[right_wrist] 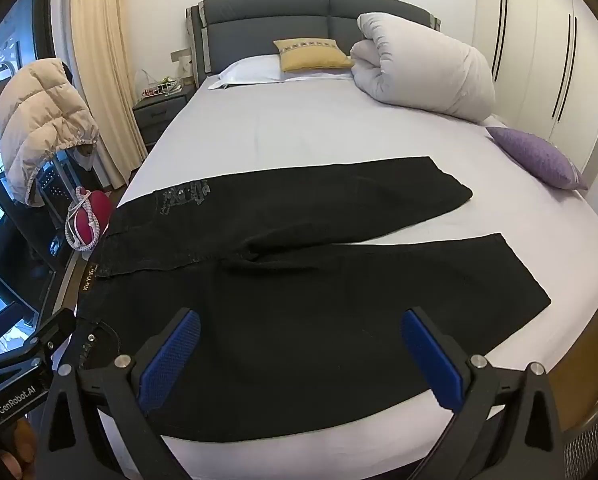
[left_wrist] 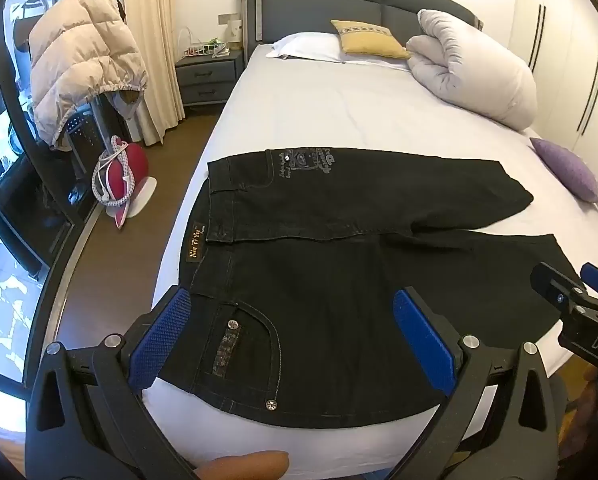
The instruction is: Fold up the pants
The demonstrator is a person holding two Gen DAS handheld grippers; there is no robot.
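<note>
Although the black pants (left_wrist: 339, 280) already lie flat across the near end of the bed (left_wrist: 339, 112), no fold looks begun: waistband to the left, the two legs running rightward and splayed apart, the far leg angled away from the near one. Both tools hover above the near leg, touching no cloth. The left gripper (left_wrist: 295, 332) is spread wide over the hip pocket by the waistband, and the right gripper (right_wrist: 299, 356) is likewise spread wide over the thigh further right. Judging by this, the step in hand is the approach to the first grasp. The next move likely calls for pinching the near edge of the pants at waist and leg and carrying it over onto the far leg, so the legs stack.

That near edge sits close to the mattress side, leaving little margin there. Beyond the pants the sheet is bare up to the rolled duvet (left_wrist: 475, 68) and yellow cushion (left_wrist: 369, 38). A purple cushion (left_wrist: 567, 170) lies near the far leg's hem at the right.
</note>
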